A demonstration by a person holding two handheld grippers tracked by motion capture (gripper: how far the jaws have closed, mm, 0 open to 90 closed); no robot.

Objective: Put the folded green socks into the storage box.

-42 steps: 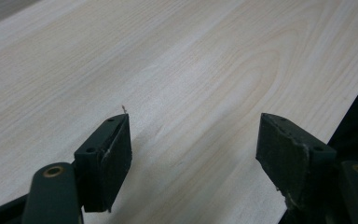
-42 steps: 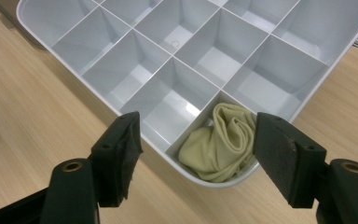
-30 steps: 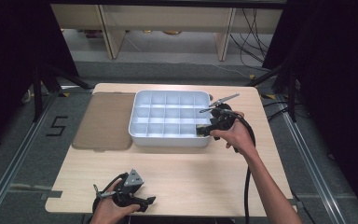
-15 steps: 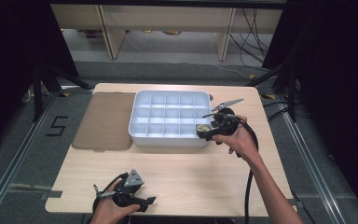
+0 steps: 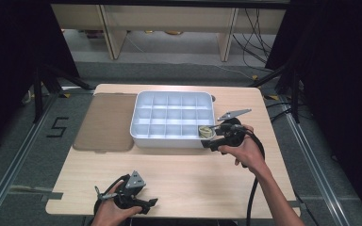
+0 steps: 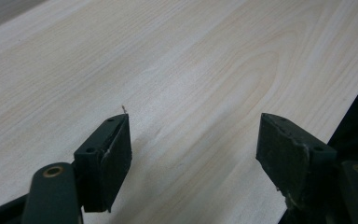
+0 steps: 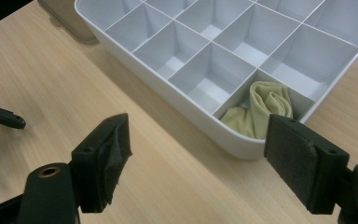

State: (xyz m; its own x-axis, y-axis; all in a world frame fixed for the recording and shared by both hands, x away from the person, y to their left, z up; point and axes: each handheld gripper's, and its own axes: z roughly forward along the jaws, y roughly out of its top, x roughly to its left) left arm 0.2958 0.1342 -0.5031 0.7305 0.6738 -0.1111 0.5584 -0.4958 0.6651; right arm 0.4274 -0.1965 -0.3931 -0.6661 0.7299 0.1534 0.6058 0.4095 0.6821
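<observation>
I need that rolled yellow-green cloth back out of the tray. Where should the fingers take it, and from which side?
Probably from straight above. The cloth sits in the near right corner compartment of the white tray, walled on all sides, so a level approach is blocked. Grip the bunched, rolled top, which stands highest, fingers closing across the roll, rather than the flatter tail low against the front wall.

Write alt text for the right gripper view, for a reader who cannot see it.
A pale yellow rolled cloth lies in the near corner compartment of a white divided tray on a light wooden table. The right gripper hangs before the tray with its two black jaws wide apart and nothing between them.
</observation>
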